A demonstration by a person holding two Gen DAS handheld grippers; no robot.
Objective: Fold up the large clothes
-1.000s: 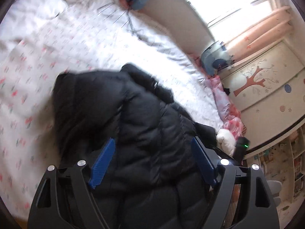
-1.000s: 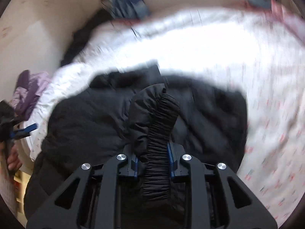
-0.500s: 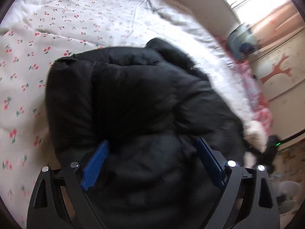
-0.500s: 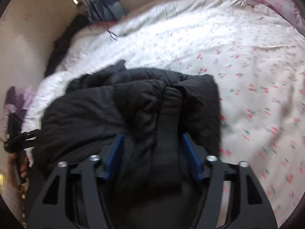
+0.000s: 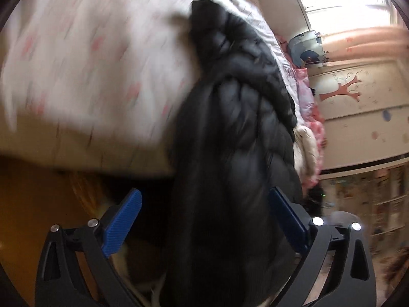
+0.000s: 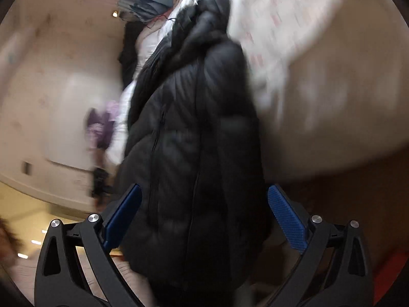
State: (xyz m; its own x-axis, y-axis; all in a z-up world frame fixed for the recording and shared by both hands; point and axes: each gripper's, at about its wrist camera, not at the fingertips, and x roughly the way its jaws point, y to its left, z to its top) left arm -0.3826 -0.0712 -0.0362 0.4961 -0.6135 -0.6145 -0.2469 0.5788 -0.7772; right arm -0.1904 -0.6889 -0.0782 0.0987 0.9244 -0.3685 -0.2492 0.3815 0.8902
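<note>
1. Left gripper (image 5: 204, 212): jaws spread wide, having just been opening further. The black padded jacket (image 5: 237, 117) runs up between them; whether a blue pad (image 5: 122, 226) touches it cannot be told through the blur. A second ago this view looked down on the jacket lying spread on the bed; now it looks from low at the bed's near edge, with the jacket draped over that edge.
2. Right gripper (image 6: 204, 217): jaws wide apart, having just been opening. A second ago they were clamped on the jacket's elastic cuff; now the jacket (image 6: 194, 133) hangs between them, and no pad (image 6: 287, 220) visibly presses it.
3. Jacket: bunched lengthwise, its upper part on the bed, its lower part hanging past the near edge.
4. Bed (image 5: 84, 58): white cover with small pink print, strongly blurred in both views.
5. Room, left-wrist view: a bright window (image 5: 342, 2) at upper right, a wall with a tree decal (image 5: 340, 92) below it, shelves (image 5: 378, 202) at lower right.
6. Room, right-wrist view: a plain wall (image 6: 46, 76) at left, a purple garment (image 6: 99, 130) at the bed's far side.
</note>
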